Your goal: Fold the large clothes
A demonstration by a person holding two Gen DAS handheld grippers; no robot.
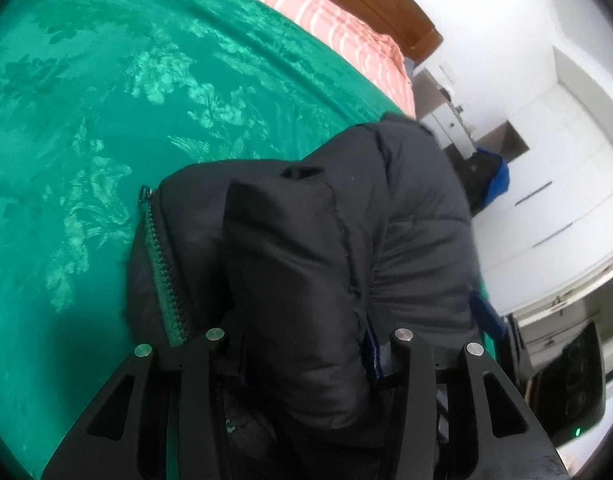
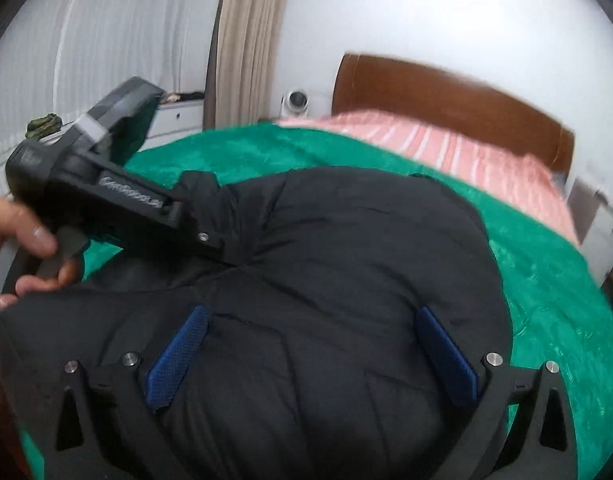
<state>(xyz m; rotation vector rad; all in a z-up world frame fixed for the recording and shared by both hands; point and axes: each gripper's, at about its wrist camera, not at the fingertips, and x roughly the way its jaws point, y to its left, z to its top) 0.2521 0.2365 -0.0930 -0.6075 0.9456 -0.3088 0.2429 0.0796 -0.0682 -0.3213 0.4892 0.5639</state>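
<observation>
Jacket (image 2: pixel 326 248), black and puffy, lies bunched on the green bedspread (image 2: pixel 546 280) near the bed's foot edge; left gripper (image 2: pixel 222 246) is clamped on a fold of it, right gripper (image 2: pixel 310 356) gapes wide, holding nothing

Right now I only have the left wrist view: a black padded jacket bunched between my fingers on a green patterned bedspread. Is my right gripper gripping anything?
Observer: No. The right gripper stands wide open, its blue pads spread over the black padded jacket, pinching nothing.
Operator: Does my left grip look firm from there?
Observer: The left gripper is clamped on a fold, and creases fan out from that spot.
Operator: Anything beyond the bed?
Observer: A beige curtain hangs against the far wall.
</observation>
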